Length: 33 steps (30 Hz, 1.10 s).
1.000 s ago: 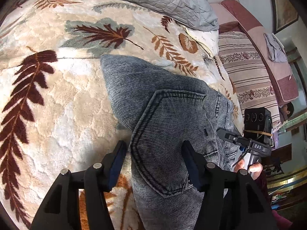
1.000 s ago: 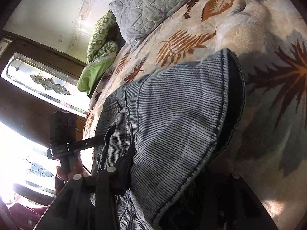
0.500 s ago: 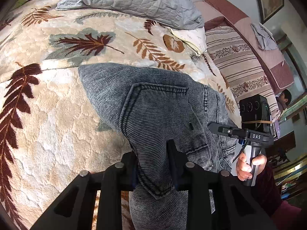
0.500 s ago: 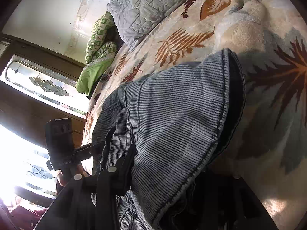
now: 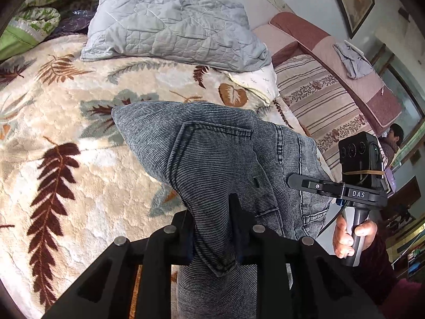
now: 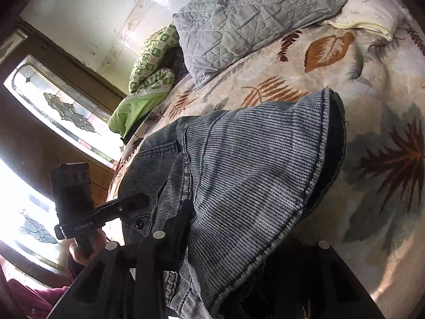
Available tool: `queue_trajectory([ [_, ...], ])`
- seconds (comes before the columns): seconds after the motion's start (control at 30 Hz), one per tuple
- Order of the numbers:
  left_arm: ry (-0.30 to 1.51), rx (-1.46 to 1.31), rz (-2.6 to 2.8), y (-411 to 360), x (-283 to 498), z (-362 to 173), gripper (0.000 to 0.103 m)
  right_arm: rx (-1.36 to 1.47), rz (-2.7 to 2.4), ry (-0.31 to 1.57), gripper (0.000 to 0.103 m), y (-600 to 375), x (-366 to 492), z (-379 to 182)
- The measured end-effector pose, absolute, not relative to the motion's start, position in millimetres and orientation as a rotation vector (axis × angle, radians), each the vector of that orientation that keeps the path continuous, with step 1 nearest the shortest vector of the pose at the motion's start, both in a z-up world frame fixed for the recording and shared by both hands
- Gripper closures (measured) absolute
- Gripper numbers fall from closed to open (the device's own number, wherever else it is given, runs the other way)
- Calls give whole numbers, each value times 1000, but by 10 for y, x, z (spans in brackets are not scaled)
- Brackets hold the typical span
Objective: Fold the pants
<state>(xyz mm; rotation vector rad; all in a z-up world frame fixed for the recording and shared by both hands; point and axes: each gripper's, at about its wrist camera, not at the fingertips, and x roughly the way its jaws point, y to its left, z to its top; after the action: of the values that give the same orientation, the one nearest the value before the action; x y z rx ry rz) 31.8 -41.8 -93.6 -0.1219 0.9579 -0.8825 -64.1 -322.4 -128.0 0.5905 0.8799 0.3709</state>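
On the left of the left wrist view the leaf-patterned blanket (image 5: pixel 66 159) spreads bare toward the frame edge, with a green quilt (image 5: pixel 29 24) cut off at the top corner and a grey pillow (image 5: pixel 170 24) lying behind. In the middle the grey jeans (image 5: pixel 225 154) rise off the blanket in a bunched peak; the left gripper (image 5: pixel 212 228) is clamped on a fold of them, and the cloth hides the inner faces of its fingers. A second ago those fingers stood wide apart on either side of the fabric; half a second ago they had nearly met, and the jeans now sit higher and further from the camera. To the right the right gripper (image 5: pixel 305 183) shows only from the side, its tip against the jeans. In the right wrist view the jeans (image 6: pixel 252 175) drape over that gripper (image 6: pixel 233 239): one finger (image 6: pixel 180 228) presses the cloth, the other is buried beneath in shadow, so whether it is closed cannot be told. That view has hardly shifted. Right of the hem, open blanket (image 6: pixel 385 172) runs to the edge.
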Motion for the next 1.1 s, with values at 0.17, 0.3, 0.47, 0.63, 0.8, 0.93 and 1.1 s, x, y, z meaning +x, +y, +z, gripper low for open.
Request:
queue_trajectory([
  [0.17, 926, -140, -790, -258, 567, -623, 83, 601, 410, 849, 63, -3091, -302, -1098],
  [0.3, 922, -102, -651, -242, 864, -475, 84, 616, 429, 803, 64, -2973, 15, -973],
  [0.47, 913, -109, -574, -290, 1162, -576, 84, 740, 417, 791, 64, -2990, 475, -1147],
  [0.63, 977, -124, -518, -299, 1446, -878, 85, 824, 388, 834, 64, -3057, 807, -1496],
  [0.8, 978, -133, -507, -228, 1575, -916, 85, 795, 377, 850, 64, -2996, 1001, -1553],
  [0.93, 986, -168, -500, -176, 1670, -979, 85, 799, 382, 832, 64, -2978, 1070, -1557],
  [1.1, 950, -150, -509, -221, 1613, -873, 85, 797, 392, 812, 63, -2925, 1078, -1485],
])
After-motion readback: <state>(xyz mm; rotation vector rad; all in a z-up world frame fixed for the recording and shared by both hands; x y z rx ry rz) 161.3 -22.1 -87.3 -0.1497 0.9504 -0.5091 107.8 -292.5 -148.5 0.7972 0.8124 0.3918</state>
